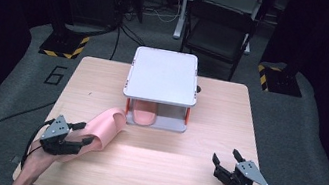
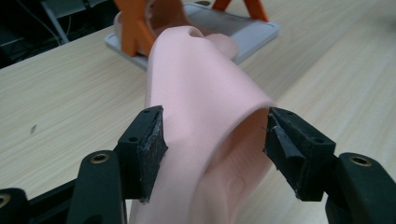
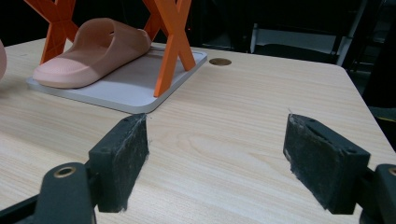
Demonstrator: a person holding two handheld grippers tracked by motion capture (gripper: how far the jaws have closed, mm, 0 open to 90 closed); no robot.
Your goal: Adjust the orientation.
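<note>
You are working on a pale wooden table with a smooth, matt grain. The pink slide sandal in front of your left gripper looks like soft, matt foam rubber, as does its twin on the shelf. That small grey shelf rack has smooth matt plates and glossy orange plastic legs. Your matt black plastic jaws carry rough, frayed rubber pads.

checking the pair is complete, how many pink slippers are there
2. One slipper lies on the lower shelf of the small rack; the other slipper sits between the left tongs on the table.
</note>
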